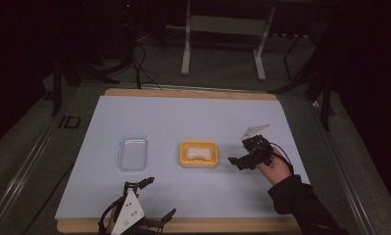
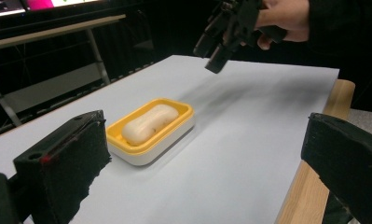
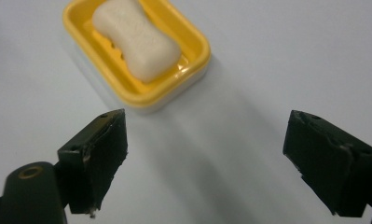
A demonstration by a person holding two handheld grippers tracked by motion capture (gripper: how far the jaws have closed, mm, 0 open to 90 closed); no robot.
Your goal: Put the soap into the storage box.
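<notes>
1. My right tongs stand wide open with nothing between the black pads; in the right gripper view the gap frames bare white surface.
2. They hover just off the tabletop, tips aimed toward nine o'clock in the high view, near but clear of the dish.
3. My left tongs are also spread wide and empty, low at the near edge, about seven o'clock from the dish.
4. The yellow rectangular plastic soap dish sits near the middle of the white tabletop, at nine o'clock from my right tongs.
5. A pale cream, waisted bar of soap lies flat inside it.
6. A clear rectangular plastic lid lies at nine o'clock from the dish, well apart.
7. A light wooden board edges the sheet near and far.
</notes>
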